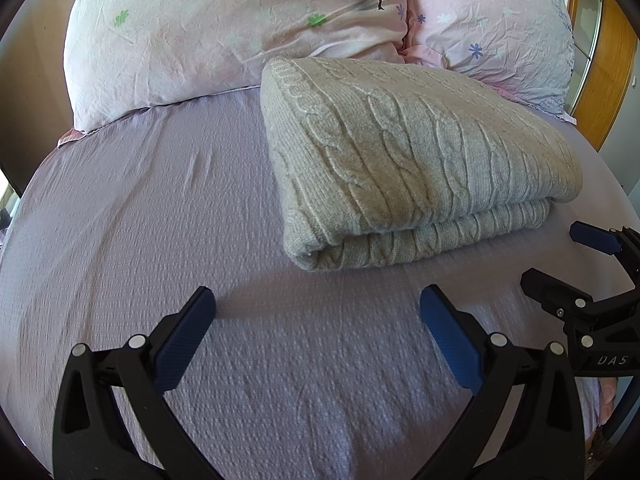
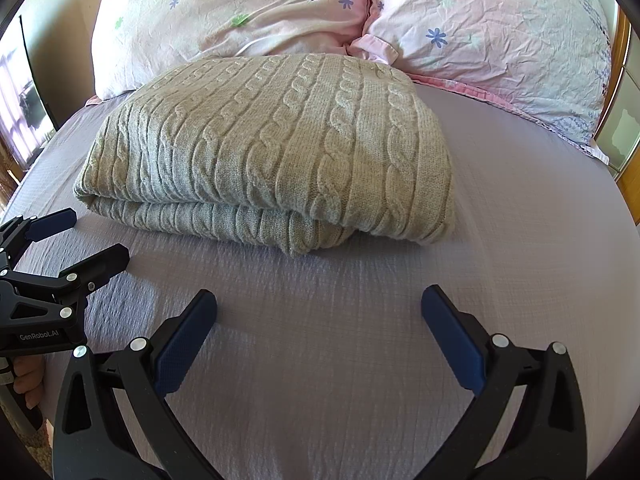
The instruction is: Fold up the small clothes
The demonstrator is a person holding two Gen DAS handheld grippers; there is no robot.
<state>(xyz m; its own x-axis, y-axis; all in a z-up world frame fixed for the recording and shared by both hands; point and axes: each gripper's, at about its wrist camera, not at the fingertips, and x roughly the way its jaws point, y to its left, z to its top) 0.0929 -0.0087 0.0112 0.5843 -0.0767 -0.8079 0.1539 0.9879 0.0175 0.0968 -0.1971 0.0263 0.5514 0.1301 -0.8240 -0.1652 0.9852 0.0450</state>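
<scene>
left wrist view first: sweater [image 1: 416, 160], grey cable knit, lies folded in a thick bundle on the lilac bedsheet [image 1: 140, 220], ahead of and to the right of the left gripper [image 1: 318, 300]. that gripper's jaws stand wide with nothing between them, hovering over bare sheet short of the bundle's near left corner. the bundle's long axis runs across the bed, its doubled edge facing the tongs. off at the right edge the right gripper [image 1: 560, 252] shows, jaws parted and empty too, close to the near right end of the bundle.

right wrist view now: the sweater [image 2: 272, 152] sits ahead and slightly left of the right gripper [image 2: 319, 300], so this tong looks the better centred on it. here the loose near right corner shows drooping over the lower layer, a detail the left view hides. pillows [image 2: 240, 12] lie just behind, and the bundle's far edge appears to touch them. the fold looks nearly complete.
</scene>
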